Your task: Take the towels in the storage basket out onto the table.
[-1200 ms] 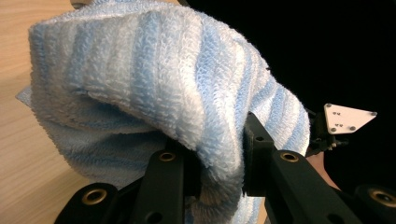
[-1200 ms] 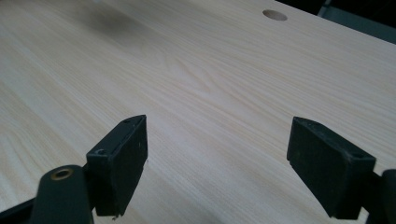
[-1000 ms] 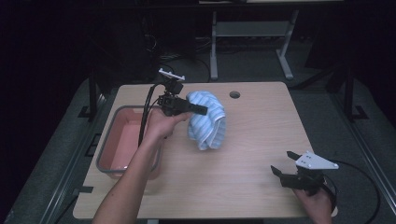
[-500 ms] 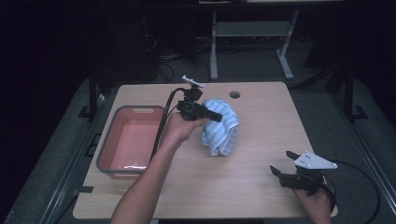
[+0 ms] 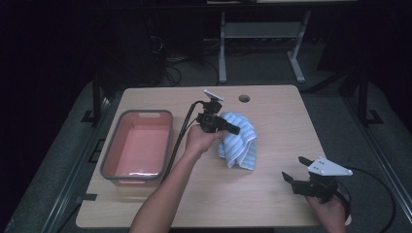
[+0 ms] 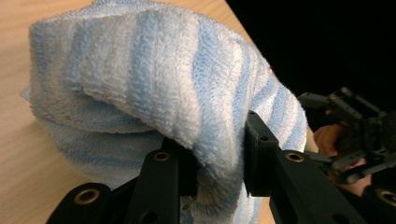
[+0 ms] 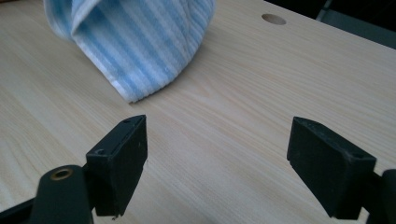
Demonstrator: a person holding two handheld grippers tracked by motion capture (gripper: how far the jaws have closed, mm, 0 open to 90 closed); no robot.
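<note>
Your left claw point(image 5: 232, 129) is clamped on a fold of the blue-striped towel point(image 5: 240, 145), lifted mid-desk point(image 5: 272, 204) with its lower end touching, beside the empty pink tub point(image 5: 137, 148), while your right claw point(image 5: 300, 180) waits wide open near the front right corner, so spreading or folding probably remains.

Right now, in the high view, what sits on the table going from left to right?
Tub → left gripper → towel → right gripper.
</note>
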